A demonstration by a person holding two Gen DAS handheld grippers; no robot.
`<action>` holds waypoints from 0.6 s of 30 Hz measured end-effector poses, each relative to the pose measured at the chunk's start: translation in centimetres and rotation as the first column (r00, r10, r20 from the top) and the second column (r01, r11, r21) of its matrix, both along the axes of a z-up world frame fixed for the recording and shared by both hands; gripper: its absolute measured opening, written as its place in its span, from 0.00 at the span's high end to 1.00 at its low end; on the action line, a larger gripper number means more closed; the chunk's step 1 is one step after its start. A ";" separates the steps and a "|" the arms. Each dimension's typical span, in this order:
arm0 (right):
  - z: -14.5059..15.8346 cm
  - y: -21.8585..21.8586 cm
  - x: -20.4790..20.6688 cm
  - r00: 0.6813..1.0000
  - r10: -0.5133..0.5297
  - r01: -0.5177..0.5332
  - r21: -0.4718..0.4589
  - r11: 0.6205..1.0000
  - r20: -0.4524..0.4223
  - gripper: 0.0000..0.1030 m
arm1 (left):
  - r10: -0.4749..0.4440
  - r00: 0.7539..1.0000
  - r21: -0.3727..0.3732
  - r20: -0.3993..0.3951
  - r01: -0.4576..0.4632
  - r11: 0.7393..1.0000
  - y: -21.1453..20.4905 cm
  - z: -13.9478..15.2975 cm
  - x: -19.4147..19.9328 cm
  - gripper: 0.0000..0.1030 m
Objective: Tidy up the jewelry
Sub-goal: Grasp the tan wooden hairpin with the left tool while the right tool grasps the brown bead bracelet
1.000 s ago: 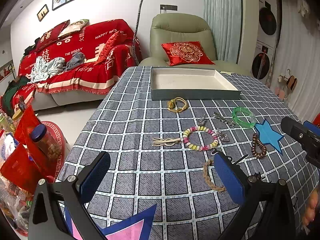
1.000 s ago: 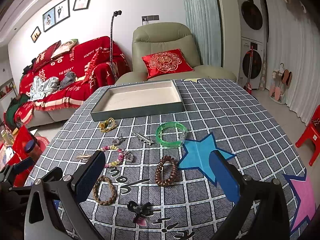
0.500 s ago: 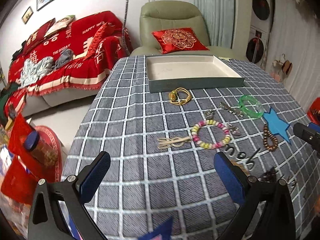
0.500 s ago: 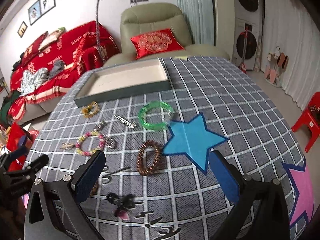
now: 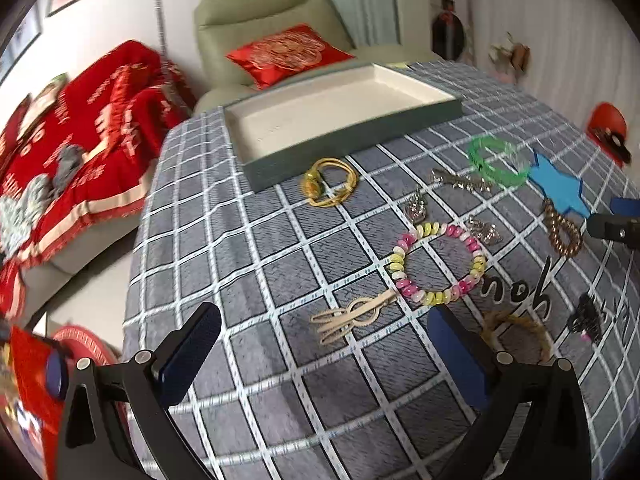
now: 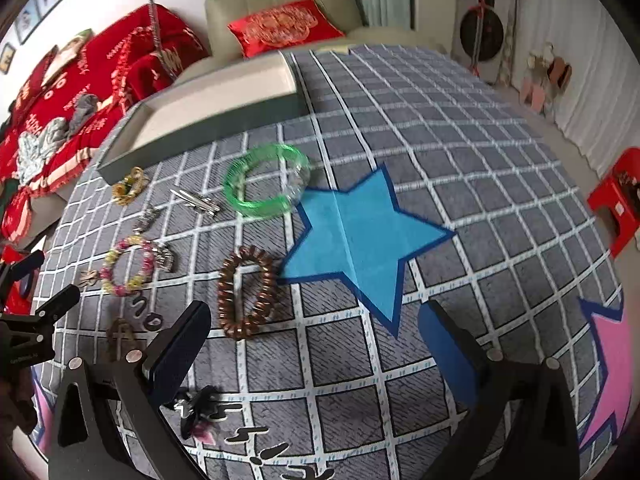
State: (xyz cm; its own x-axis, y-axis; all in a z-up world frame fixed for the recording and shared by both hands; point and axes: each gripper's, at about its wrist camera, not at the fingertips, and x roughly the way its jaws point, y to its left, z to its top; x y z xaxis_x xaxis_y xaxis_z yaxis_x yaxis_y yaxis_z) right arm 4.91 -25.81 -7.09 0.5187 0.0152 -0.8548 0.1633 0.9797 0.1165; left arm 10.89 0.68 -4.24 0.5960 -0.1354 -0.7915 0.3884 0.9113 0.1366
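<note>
Left gripper (image 5: 320, 354) and right gripper (image 6: 316, 344) hover spread wide and empty above the table (image 5: 256, 248); every bracelet, including the green bangle (image 6: 266, 184), lies outside the tray (image 5: 340, 120), nothing sorted.

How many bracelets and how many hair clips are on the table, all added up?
Bracelets: 5: green bangle, brown bead bracelet, pink-and-yellow bead bracelet, gold bracelet, braided tan bracelet.
Hair clips: 3: beige clip, silver clip, black clip.
Small silver charms: 2.
Total: 10.
</note>
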 end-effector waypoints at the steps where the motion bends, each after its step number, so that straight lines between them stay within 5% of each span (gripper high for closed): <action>1: -0.2 -0.2 0.1 1.000 -0.007 0.007 0.009 1.000 -0.010 0.03 | -0.017 1.000 0.004 -0.004 0.017 1.000 -0.1 -0.2 0.3 0.00; 8: -1.4 0.1 0.9 0.998 0.002 -0.001 0.009 1.000 -0.069 0.23 | -0.171 0.985 0.052 -0.024 0.172 0.984 -1.5 -0.9 1.6 0.00; 18: -1.5 1.1 2.0 0.995 0.047 -0.052 -0.060 0.997 -0.092 0.28 | -0.349 0.933 0.054 -0.090 0.354 0.934 -2.3 -1.8 1.8 0.17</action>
